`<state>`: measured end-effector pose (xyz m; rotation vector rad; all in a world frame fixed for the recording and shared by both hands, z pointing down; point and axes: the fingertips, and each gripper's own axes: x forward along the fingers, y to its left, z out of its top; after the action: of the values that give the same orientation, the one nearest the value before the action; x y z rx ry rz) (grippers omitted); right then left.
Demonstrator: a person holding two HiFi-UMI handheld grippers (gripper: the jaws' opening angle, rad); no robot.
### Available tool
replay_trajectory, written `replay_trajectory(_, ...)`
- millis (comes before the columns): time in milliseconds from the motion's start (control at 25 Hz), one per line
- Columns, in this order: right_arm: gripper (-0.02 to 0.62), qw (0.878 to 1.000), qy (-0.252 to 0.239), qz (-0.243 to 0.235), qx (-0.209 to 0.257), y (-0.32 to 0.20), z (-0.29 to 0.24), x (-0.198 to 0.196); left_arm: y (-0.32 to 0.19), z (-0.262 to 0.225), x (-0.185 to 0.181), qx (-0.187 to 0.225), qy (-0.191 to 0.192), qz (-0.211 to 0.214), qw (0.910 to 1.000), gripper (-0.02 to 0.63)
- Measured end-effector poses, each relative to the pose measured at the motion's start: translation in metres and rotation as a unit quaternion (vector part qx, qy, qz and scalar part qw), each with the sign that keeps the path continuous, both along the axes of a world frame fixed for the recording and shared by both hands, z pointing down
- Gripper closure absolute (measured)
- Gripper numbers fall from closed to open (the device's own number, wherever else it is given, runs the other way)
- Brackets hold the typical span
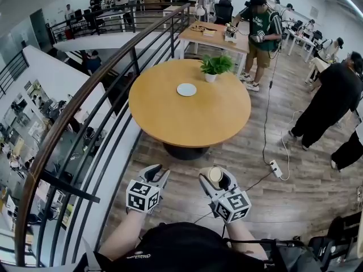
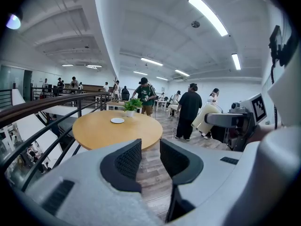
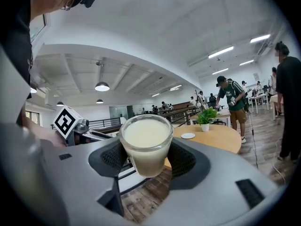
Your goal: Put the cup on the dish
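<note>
My right gripper (image 1: 214,178) is shut on a clear cup (image 1: 215,175) of creamy white liquid, held upright low over the wooden floor, short of the table. In the right gripper view the cup (image 3: 146,142) fills the space between both pads of the right gripper (image 3: 146,160). The small white dish (image 1: 186,89) lies on the round wooden table (image 1: 170,118), ahead and well away from both grippers; it also shows as the dish (image 3: 187,135) and the dish (image 2: 117,120). My left gripper (image 1: 156,175) hangs beside the right one, its pads a narrow gap apart with nothing between them.
A potted plant (image 1: 214,67) stands on the table just behind the dish. A curved dark railing (image 1: 102,112) runs along the left. A power strip (image 1: 276,168) with its cable lies on the floor at right. People (image 1: 329,103) stand right of the table.
</note>
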<state>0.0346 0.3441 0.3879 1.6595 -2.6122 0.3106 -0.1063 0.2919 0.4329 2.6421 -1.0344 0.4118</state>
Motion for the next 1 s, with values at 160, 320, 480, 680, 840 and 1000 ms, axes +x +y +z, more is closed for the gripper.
replay_trajectory(160, 0.339, 1.000, 0.005, -0.005, 0.001, 0.007, 0.003, 0.019, 0.007, 0.002, 0.020, -0.001, -0.003, -0.001, 1.0000, 0.482)
replay_trajectory(320, 0.339, 1.000, 0.007, -0.012, 0.003, 0.012, 0.005, 0.039, 0.010, 0.003, 0.043, 0.000, -0.004, -0.006, 1.0000, 0.482)
replay_trajectory(480, 0.339, 1.000, 0.010, -0.020, -0.001, 0.020, 0.010, 0.062, 0.019, 0.006, 0.067, 0.000, 0.000, -0.012, 0.9999, 0.482)
replay_trajectory(680, 0.339, 1.000, 0.007, -0.024, -0.003, 0.024, 0.014, 0.081, 0.028, 0.012, 0.087, -0.010, 0.000, -0.015, 0.9998, 0.482)
replay_trajectory(840, 0.339, 0.999, 0.010, -0.032, 0.000, 0.021, 0.016, 0.088, 0.026, 0.013, 0.097, -0.006, -0.002, -0.020, 0.9998, 0.482)
replay_trajectory(1000, 0.339, 0.999, 0.012, -0.041, 0.002, 0.017, 0.016, 0.086, 0.019, 0.013, 0.097, -0.005, -0.004, -0.024, 0.9997, 0.482)
